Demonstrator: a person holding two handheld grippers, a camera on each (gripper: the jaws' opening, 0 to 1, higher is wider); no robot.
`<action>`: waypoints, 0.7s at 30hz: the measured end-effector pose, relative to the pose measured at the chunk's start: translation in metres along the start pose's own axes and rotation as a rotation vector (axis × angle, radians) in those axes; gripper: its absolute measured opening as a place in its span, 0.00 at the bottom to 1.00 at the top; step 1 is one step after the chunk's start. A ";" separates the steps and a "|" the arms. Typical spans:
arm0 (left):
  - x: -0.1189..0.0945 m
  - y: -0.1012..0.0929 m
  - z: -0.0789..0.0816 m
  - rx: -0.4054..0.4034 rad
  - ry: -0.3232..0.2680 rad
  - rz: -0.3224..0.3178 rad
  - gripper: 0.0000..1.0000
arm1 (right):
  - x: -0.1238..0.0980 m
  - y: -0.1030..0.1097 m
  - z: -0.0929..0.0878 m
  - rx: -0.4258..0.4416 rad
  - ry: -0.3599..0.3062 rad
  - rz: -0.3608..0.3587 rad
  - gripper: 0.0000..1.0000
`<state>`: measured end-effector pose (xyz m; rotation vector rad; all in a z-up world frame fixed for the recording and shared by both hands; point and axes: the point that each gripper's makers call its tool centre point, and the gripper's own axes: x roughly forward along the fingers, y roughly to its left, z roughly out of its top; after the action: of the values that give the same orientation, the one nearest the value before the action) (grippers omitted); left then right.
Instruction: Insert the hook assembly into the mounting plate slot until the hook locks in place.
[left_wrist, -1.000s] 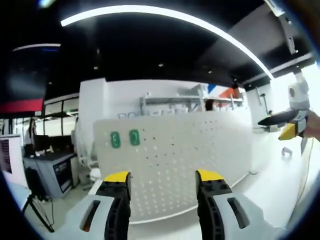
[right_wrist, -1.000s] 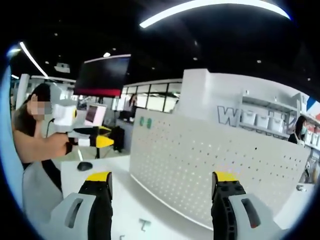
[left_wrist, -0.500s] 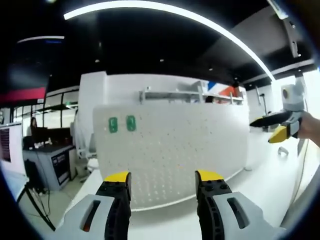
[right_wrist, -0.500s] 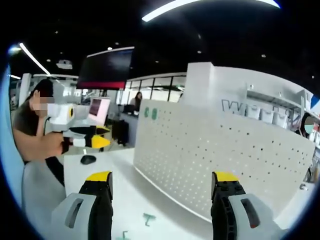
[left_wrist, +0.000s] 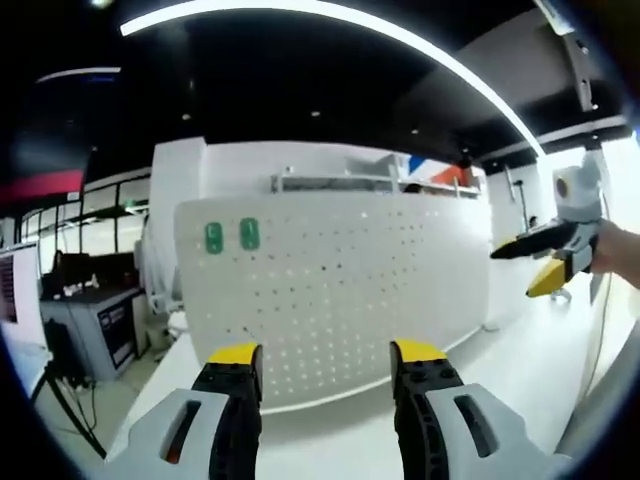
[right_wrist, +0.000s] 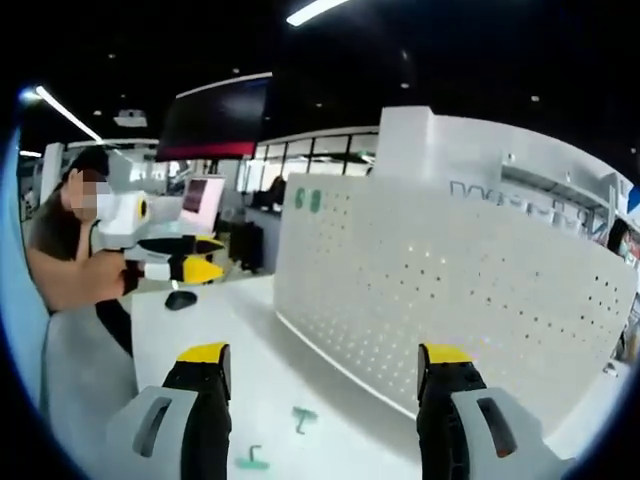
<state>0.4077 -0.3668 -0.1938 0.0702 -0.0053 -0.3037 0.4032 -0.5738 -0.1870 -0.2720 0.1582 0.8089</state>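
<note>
Right gripper (right_wrist: 325, 362) nearest in the right gripper view: jaws spread wide, nothing between them. Left gripper (left_wrist: 328, 357) likewise released and empty in the left gripper view.

Just past the right jaws, on the white table (right_wrist: 200, 320), lie two small green hooks (right_wrist: 303, 419) and (right_wrist: 252, 460), well apart from the board and not yet picked up. Each looks like a short stem with a crossbar; detail too small to say more. Judgement: light, stiff plastic or coated metal, likely slick and prone to skating on the smooth tabletop. Best pinched across the stem with the insertion end left free; a shallow grip may let it twist.

Further out, a small dark object (right_wrist: 181, 299) sits on the table near the person (right_wrist: 60, 265).

Beyond that stands the white pegboard (right_wrist: 450, 280), upright and curved by the lens, rows of small holes across it. Two green tags (left_wrist: 231, 235) sit side by side near its upper corner.

Each gripper shows in the other's view, held at the table's edge.

Insertion not yet begun.
</note>
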 end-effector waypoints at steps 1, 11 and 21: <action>0.000 -0.001 0.000 0.002 0.001 -0.003 0.53 | 0.001 0.003 -0.005 0.005 0.014 0.008 0.77; 0.000 -0.005 -0.007 -0.005 0.015 -0.021 0.52 | 0.013 0.026 -0.040 0.026 0.103 0.074 0.77; 0.000 -0.006 -0.010 -0.015 0.020 -0.031 0.52 | 0.026 0.040 -0.079 0.053 0.199 0.128 0.75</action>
<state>0.4057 -0.3722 -0.2046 0.0586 0.0177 -0.3344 0.3886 -0.5536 -0.2760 -0.2942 0.3861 0.9023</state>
